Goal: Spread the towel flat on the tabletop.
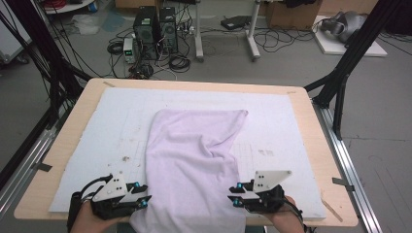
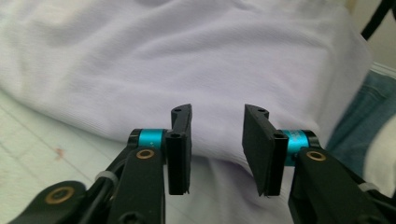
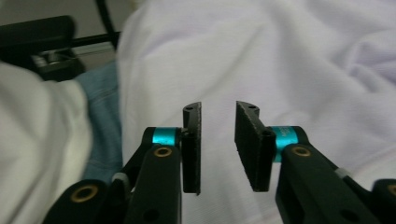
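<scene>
Both grippers sit at the near edge of the table: left gripper (image 1: 144, 200) at the pale lilac cloth's (image 1: 194, 160) left edge, right gripper (image 1: 234, 196) at its right edge. Each has its jaws apart with nothing pinched between them, just cloth behind the gap. The cloth lies rumpled on the white mat (image 1: 97, 126), stretching away toward the far side, near end hanging over the edge.

Open mat on both sides

Only the pale lilac cloth (image 1: 194, 160) lies mid-table; bare white mat (image 1: 87, 145) left, right and beyond it leaves free passage.
</scene>
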